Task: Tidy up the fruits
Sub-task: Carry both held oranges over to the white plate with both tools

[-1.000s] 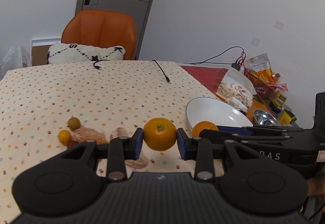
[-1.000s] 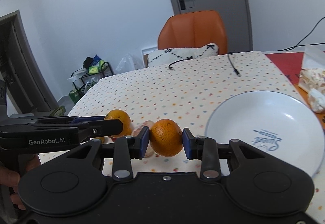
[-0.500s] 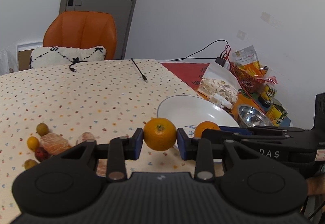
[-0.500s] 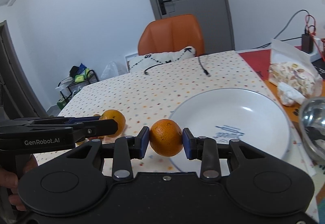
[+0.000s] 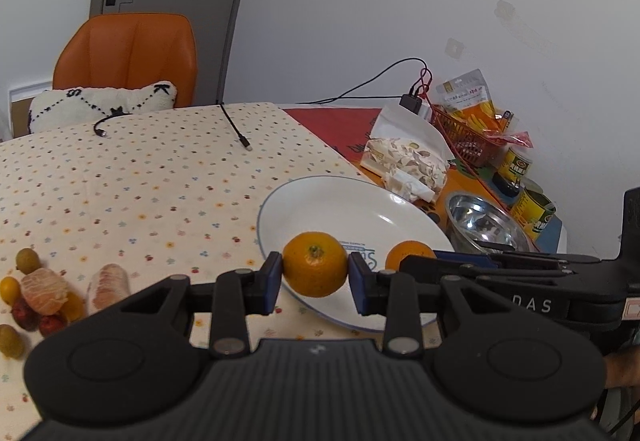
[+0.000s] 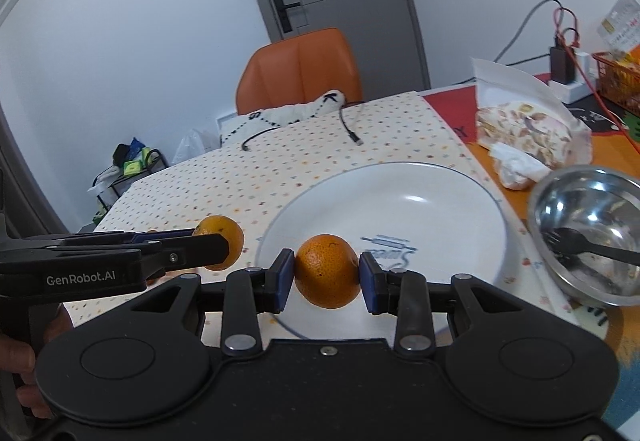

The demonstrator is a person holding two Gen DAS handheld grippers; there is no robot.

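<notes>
A: Largest first?

B: Table (image 5: 120, 177) under a cream cloth dotted with tiny flowers; red and orange mat along its right edge. Beyond the far edge, an orange chair (image 5: 128, 57) with a white cushion (image 5: 100, 105) stitched in black, then a grey door (image 5: 172, 1).

A: Next down?

B: White plate (image 6: 420, 201) near the right edge of the dotted cloth, blue-rimmed, with blue script printed inside, partly hidden and not legible. Just right of it, a steel bowl (image 6: 588, 209) holding a black fork (image 6: 588, 247). Behind that, a clear bag of nougat-like sweets (image 6: 528, 129), a red wire basket (image 5: 464, 137), a snack pouch and yellow tins with labels too small to read.

A: And the grippers?

B: Left gripper (image 5: 315, 277) clamped on a mandarin (image 5: 315, 265), green stem stub facing the camera, hanging over the plate's near-left rim. Seen from the right wrist, "GenRobot.AI" in white on its side. Right gripper (image 6: 327, 283) clamped on an orange (image 6: 327, 271), over the plate's near rim. Seen from the left wrist, only "DAS" readable on its side. Blue pads pressed against the fruit on both.

A: Smallest things?

B: Toward the near-left edge of the table, loose fruit: peeled citrus (image 5: 44, 289), another peeled piece (image 5: 108, 283), small yellow-green fruits (image 5: 27, 260), dark red ones (image 5: 24, 315). Two black cable ends (image 5: 240, 129) near the far edge.
</notes>
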